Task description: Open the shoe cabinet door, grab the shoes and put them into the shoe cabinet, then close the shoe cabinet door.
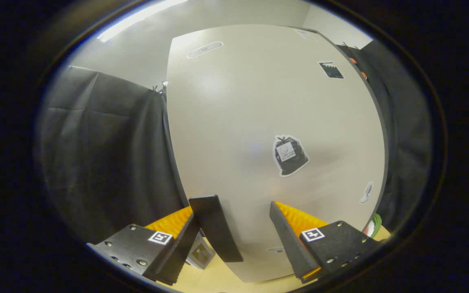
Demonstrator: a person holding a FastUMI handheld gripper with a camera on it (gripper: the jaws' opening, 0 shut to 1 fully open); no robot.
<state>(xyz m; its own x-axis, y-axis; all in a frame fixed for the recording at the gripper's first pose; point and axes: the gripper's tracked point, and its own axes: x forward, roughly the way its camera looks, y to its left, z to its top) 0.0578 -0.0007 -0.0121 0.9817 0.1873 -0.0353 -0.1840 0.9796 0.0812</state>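
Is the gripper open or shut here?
Open: the gripper has its two fingers spread, with the cabinet door showing between and just ahead of them, nothing held.

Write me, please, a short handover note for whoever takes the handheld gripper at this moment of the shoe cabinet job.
Gripper: fingers apart, holding nothing, pointed at the cabinet door from close up.
Cabinet door: a pale flat panel just ahead of the fingers, with a few stickers on it, one a black bag sticker. It looks shut from here, though I cannot be sure. A slim oval plate near its top may be the handle.
Shoes: something green and white peeks past the door's lower corner beside the right finger; too little to name.
Done: apparently nothing yet.
Left: open door, put shoes in, close door.
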